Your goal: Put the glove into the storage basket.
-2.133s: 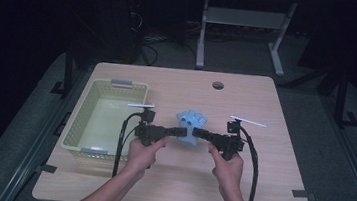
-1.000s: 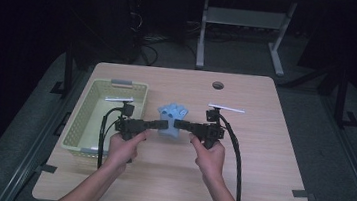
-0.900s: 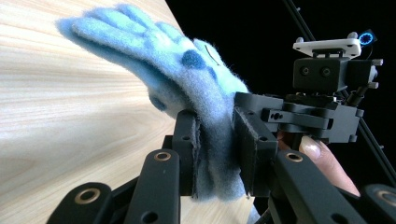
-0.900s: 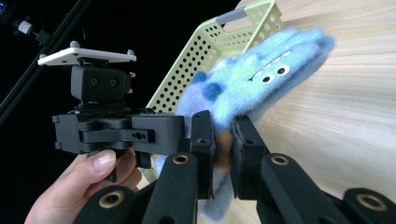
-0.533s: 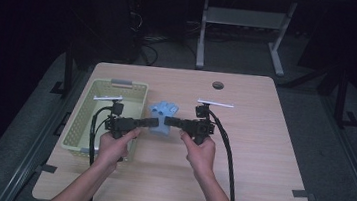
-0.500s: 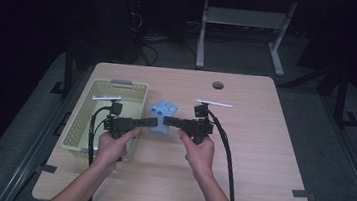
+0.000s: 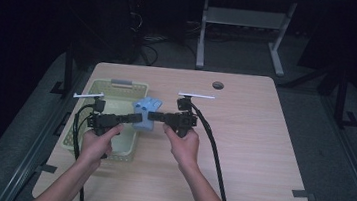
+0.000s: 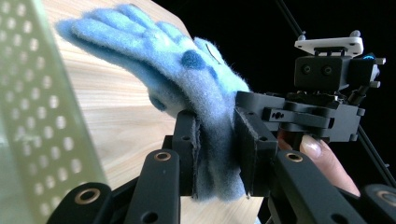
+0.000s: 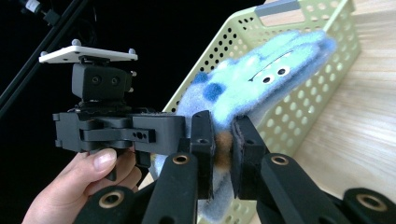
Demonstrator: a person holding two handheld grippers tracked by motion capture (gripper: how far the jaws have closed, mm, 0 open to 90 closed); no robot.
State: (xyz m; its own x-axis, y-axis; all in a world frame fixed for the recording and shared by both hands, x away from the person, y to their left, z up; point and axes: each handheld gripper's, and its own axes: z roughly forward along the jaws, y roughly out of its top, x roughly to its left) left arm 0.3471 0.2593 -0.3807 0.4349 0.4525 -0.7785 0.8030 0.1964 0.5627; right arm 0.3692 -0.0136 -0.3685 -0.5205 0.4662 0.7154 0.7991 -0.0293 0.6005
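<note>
You are clamping the blue glove (image 7: pixel 144 115) from both sides, left gripper (image 7: pixel 132 119) and right gripper (image 7: pixel 154 115) each pinching it beside the green basket (image 7: pixel 86 143).

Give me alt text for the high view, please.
Two hand-held grippers, left and right, pinch a blue glove between them at the right edge of a green basket on a wooden table.

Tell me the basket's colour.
Pale yellow-green basket with perforated walls, clearest in the right gripper view.
</note>
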